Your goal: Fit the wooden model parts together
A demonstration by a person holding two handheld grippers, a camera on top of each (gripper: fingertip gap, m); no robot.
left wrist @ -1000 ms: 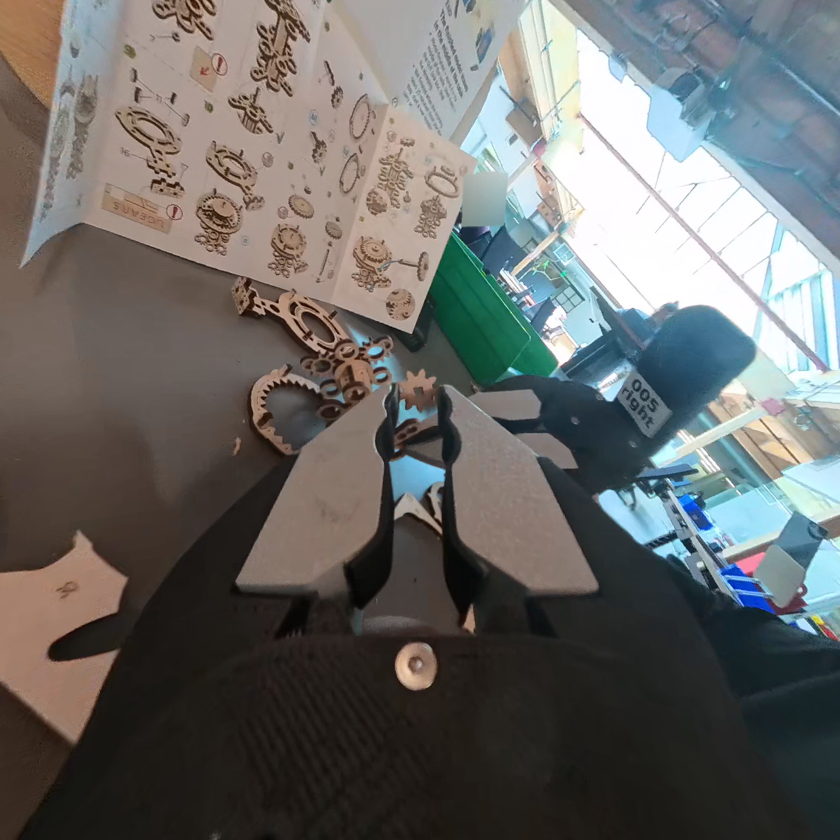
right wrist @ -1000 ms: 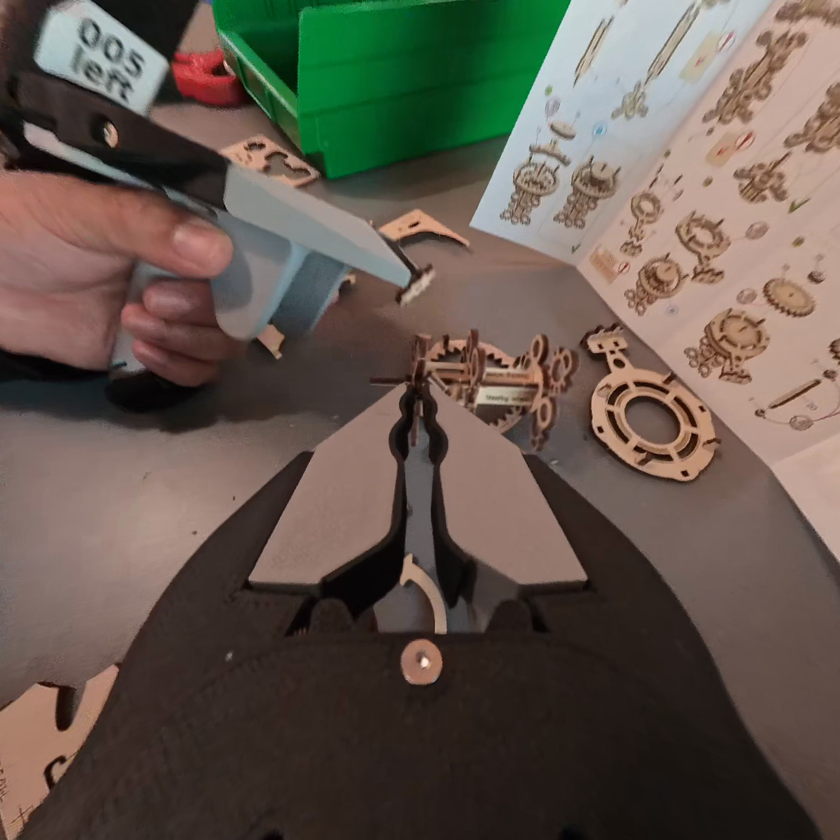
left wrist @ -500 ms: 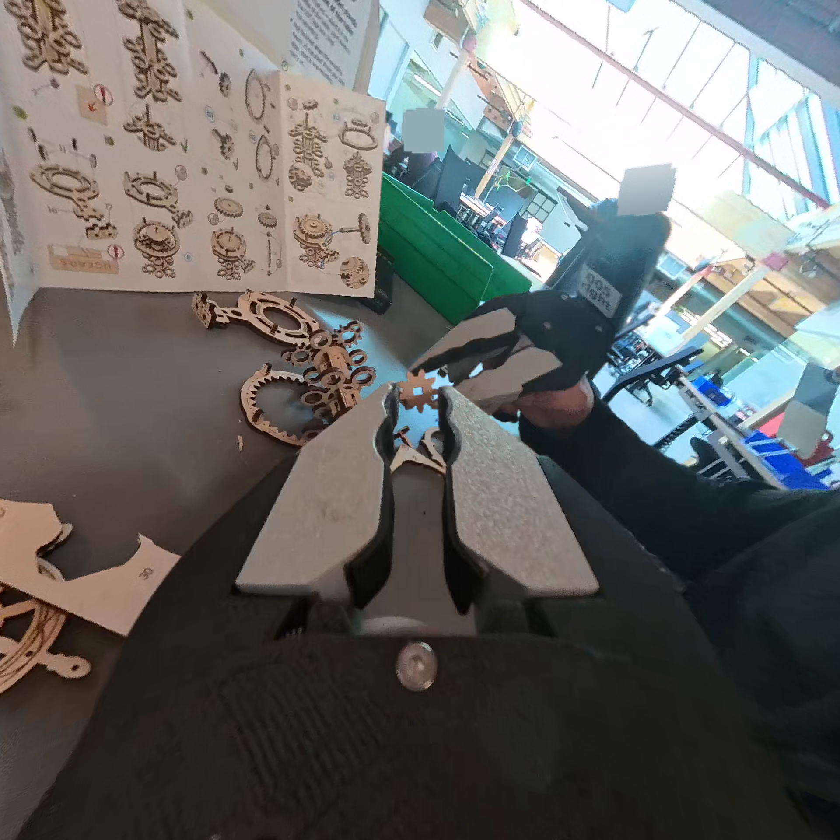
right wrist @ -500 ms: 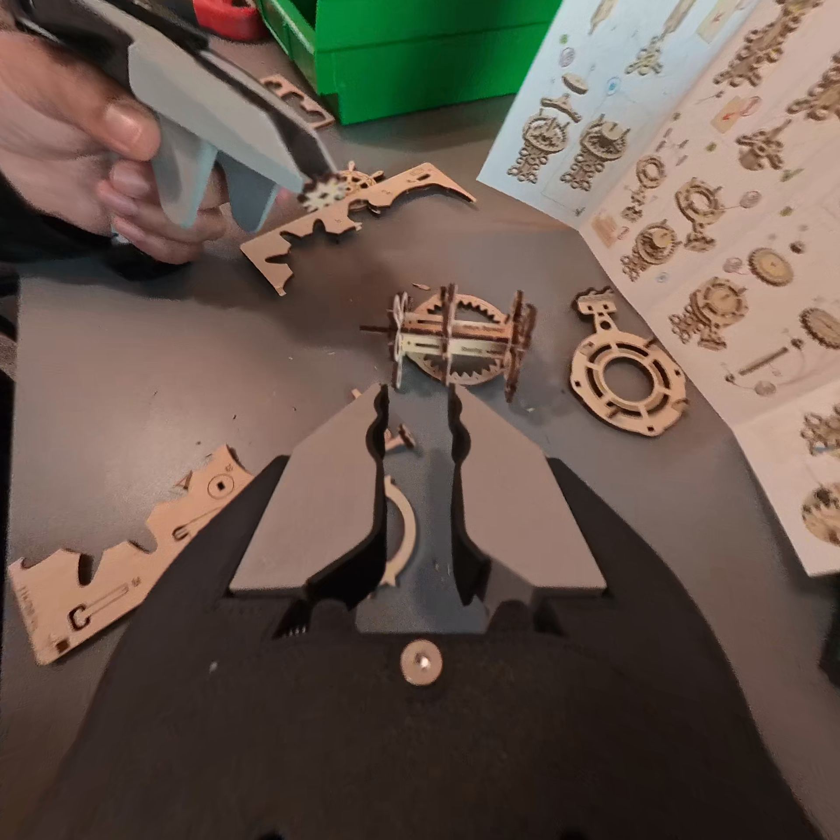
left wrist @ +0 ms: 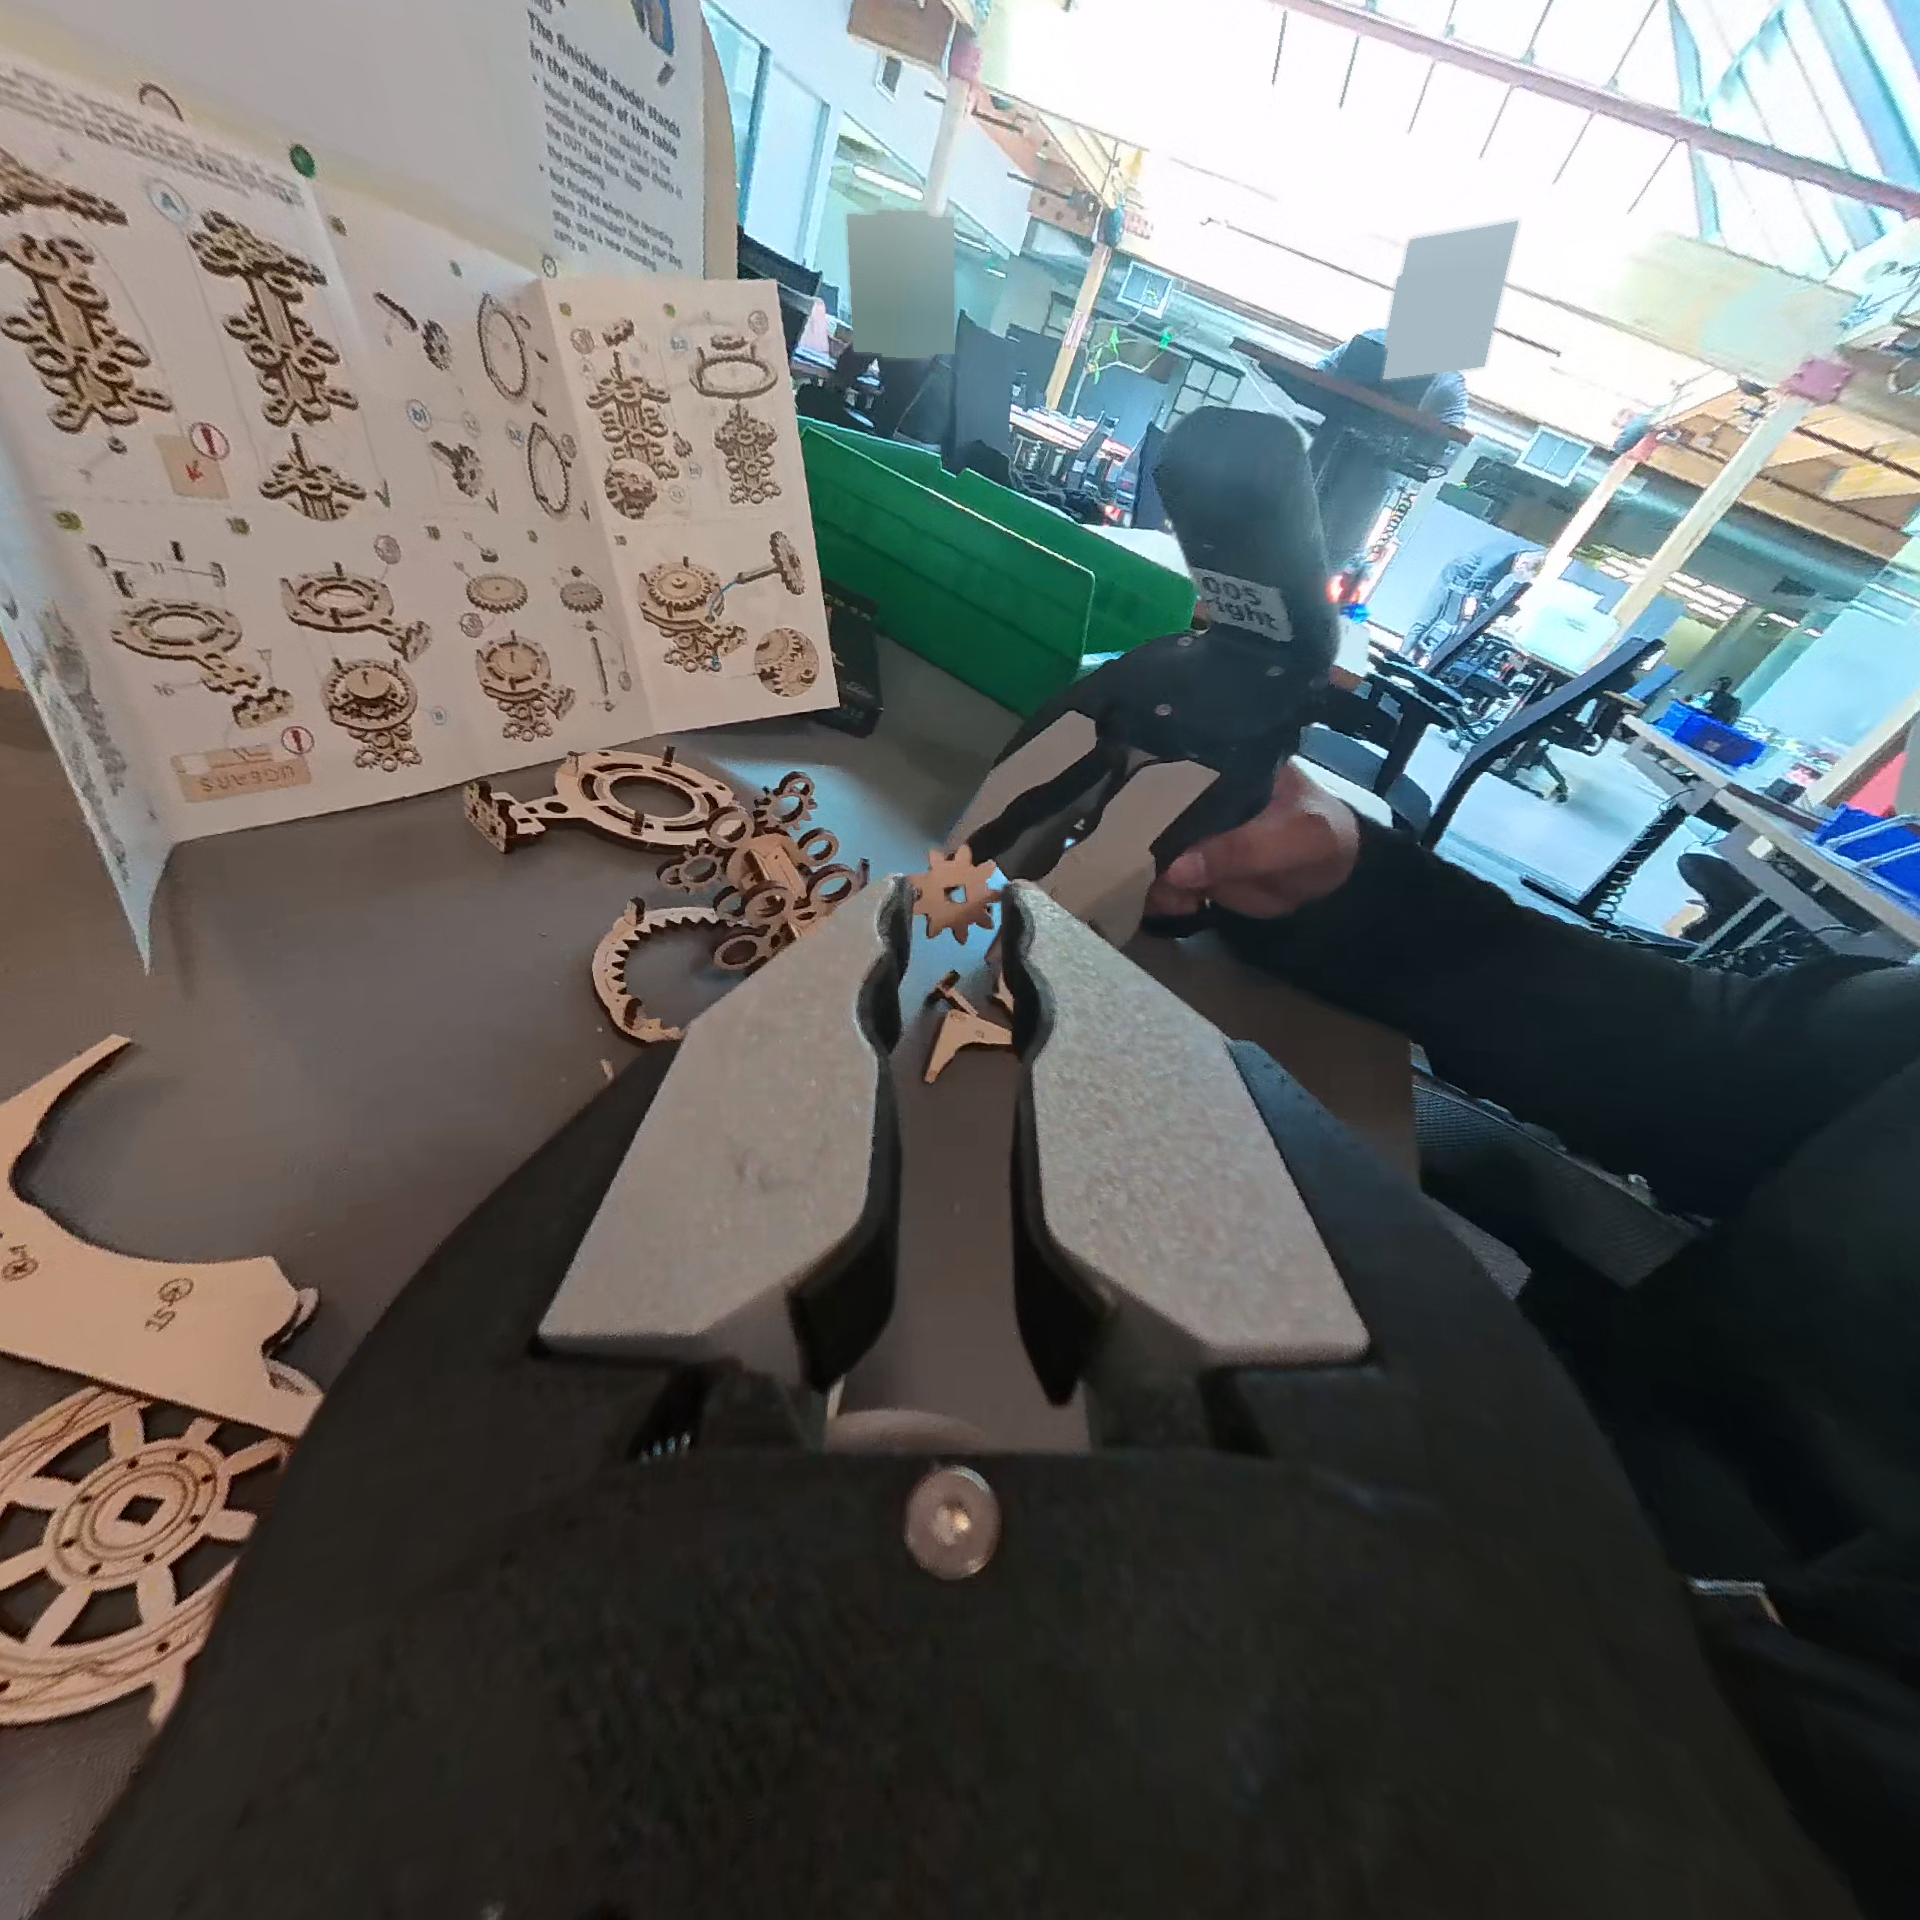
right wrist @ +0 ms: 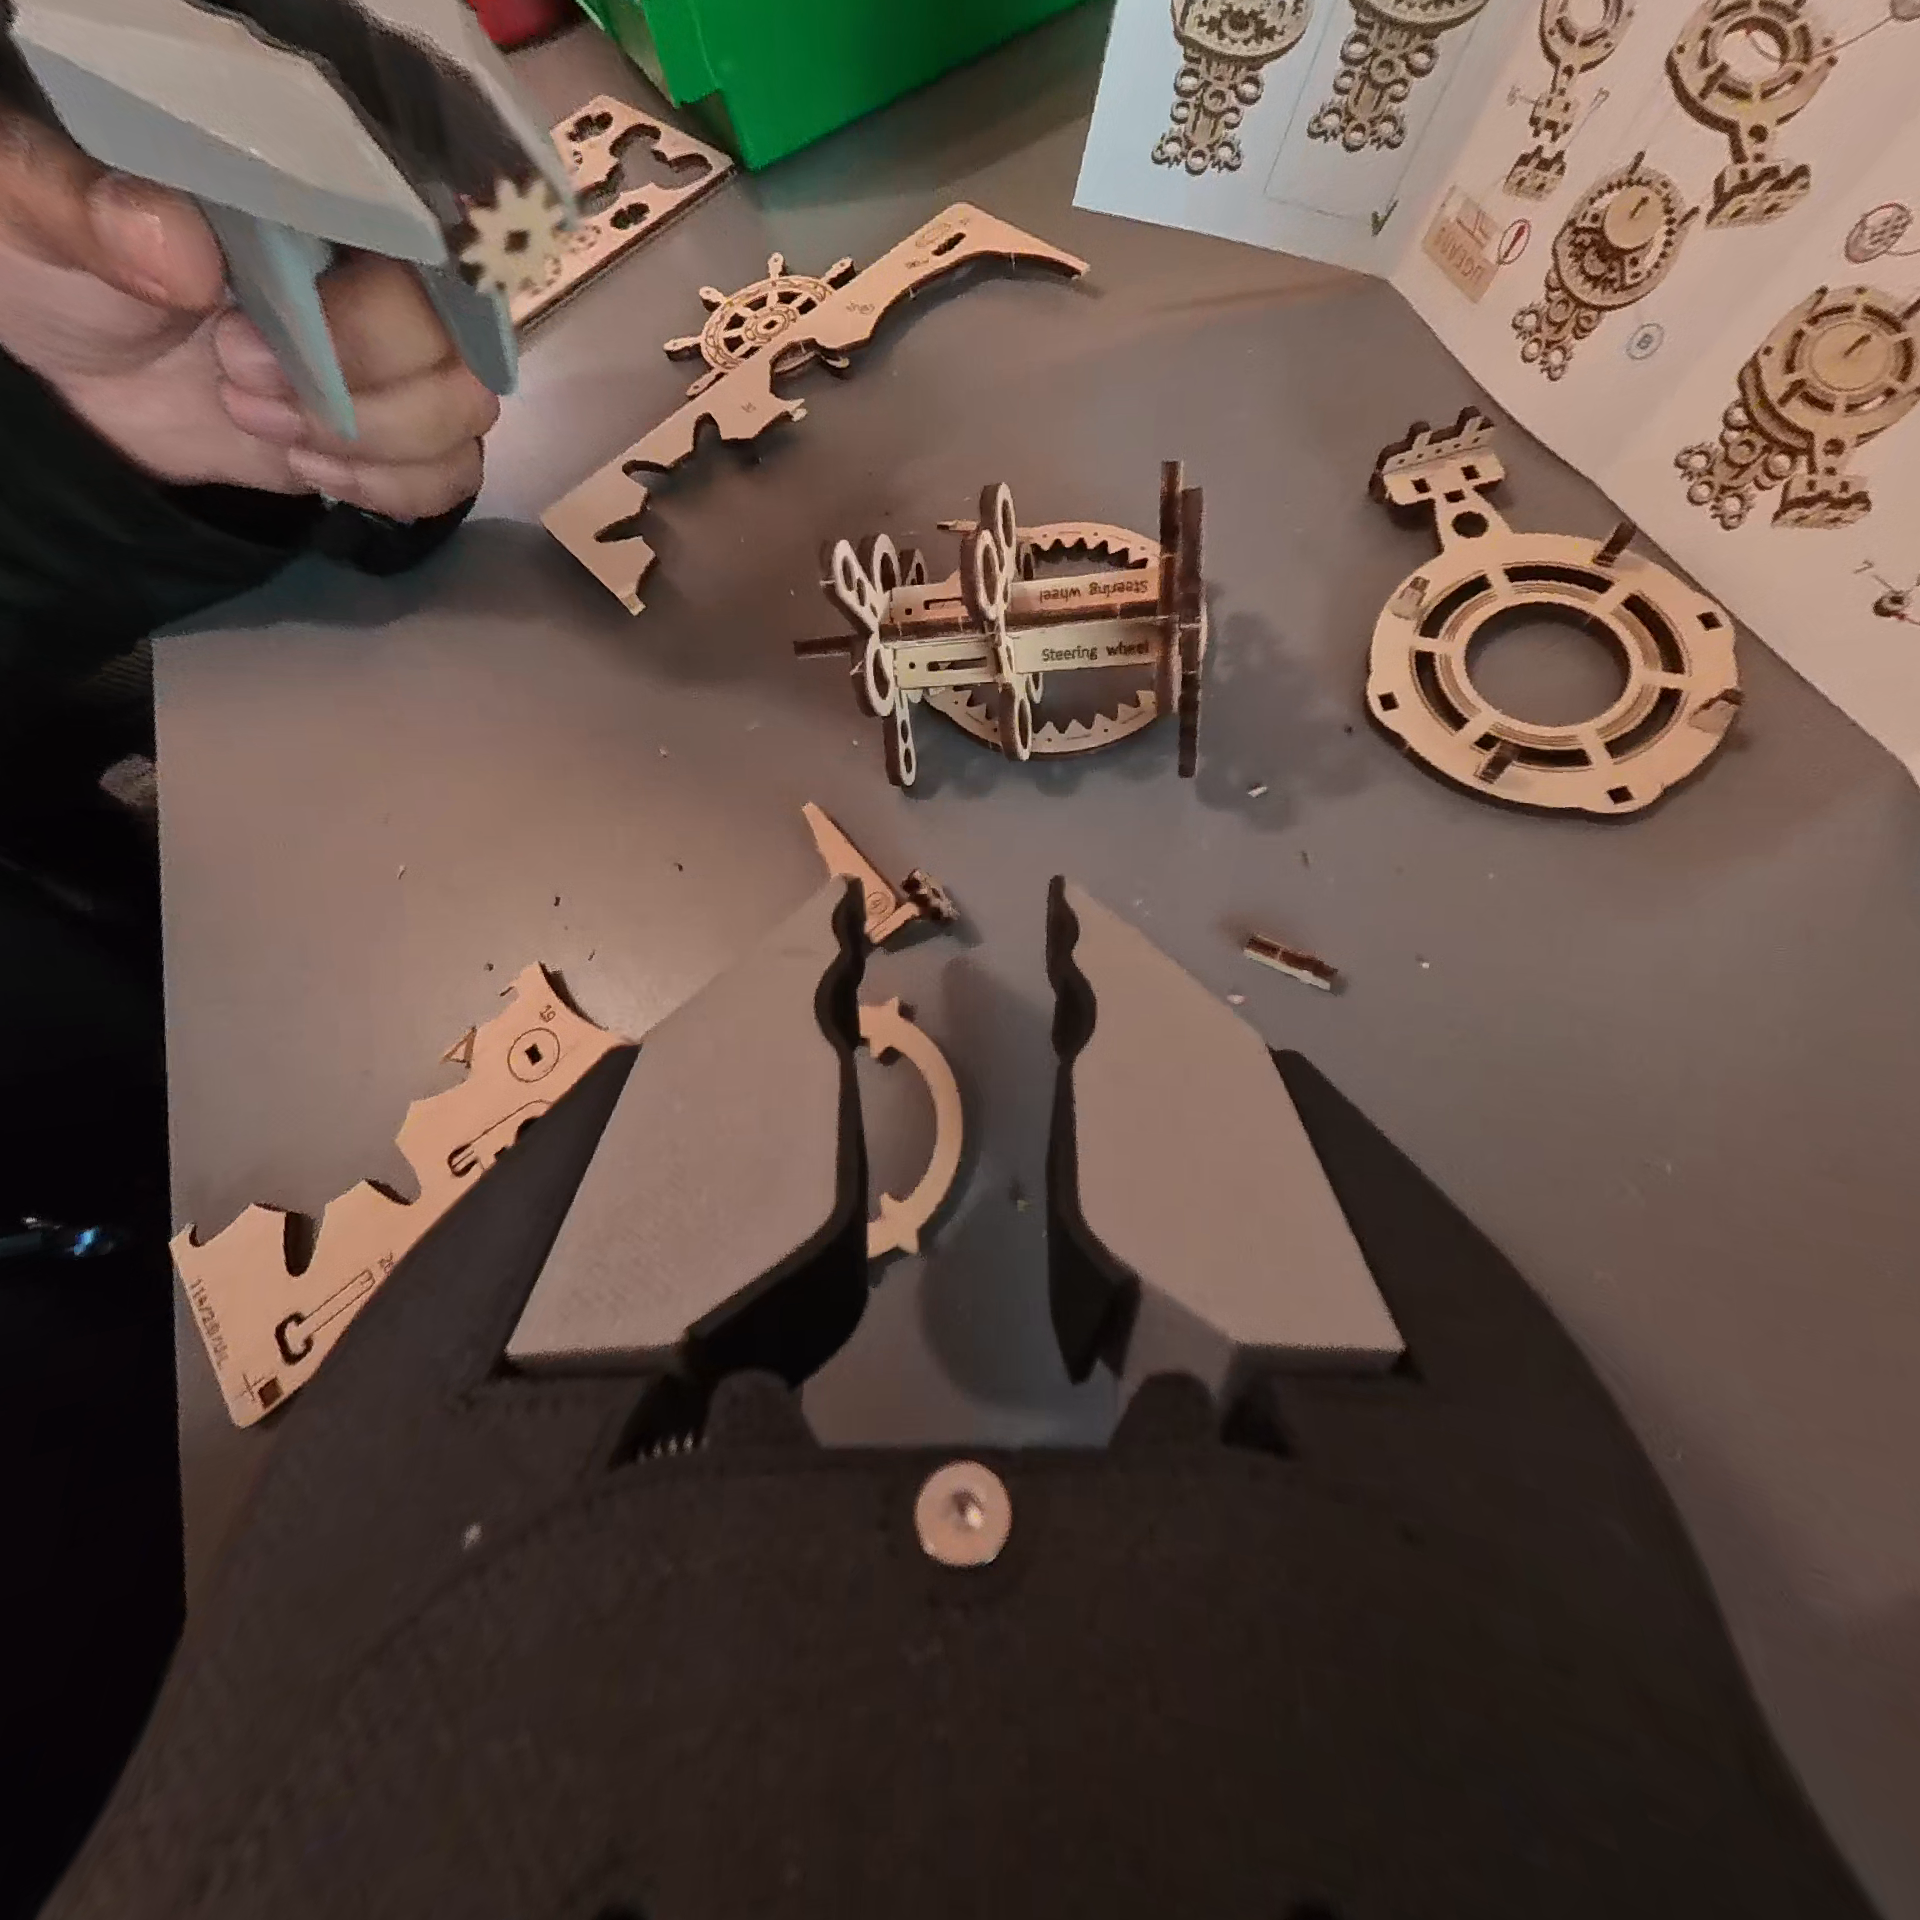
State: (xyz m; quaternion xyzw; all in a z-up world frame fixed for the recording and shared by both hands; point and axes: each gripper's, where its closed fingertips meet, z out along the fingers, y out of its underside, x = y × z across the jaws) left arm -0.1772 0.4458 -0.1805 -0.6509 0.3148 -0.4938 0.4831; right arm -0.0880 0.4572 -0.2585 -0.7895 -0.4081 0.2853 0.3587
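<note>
My left gripper (left wrist: 954, 902) is shut on a small wooden gear (left wrist: 954, 891), pinched at its fingertips and held above the grey table. In the right wrist view the gear (right wrist: 509, 244) sits at the upper left, in the hand-held left gripper (right wrist: 499, 234). My right gripper (right wrist: 951, 894) is open and empty, hovering over the table just short of the partly built wooden assembly (right wrist: 1029, 634). The assembly lies on its side on a toothed ring (left wrist: 644, 966), with a thin axle sticking out to the left. A round wooden base plate (right wrist: 1548, 675) lies to its right.
A folded instruction sheet (right wrist: 1662, 208) stands at the back right, with a green bin (right wrist: 831, 62) behind. Leftover wooden frame pieces (right wrist: 810, 343) (right wrist: 395, 1174) lie left of centre. A curved piece (right wrist: 925, 1122), a small wedge (right wrist: 873, 883) and a short stick (right wrist: 1288, 956) lie near my right fingers. My right fingertips sit around 12 centimetres from my left ones.
My right gripper let go of the assembly's axle, opened wide and drew back. The assembly stays on the table. My left gripper kept the gear and moved up and away to the left.
</note>
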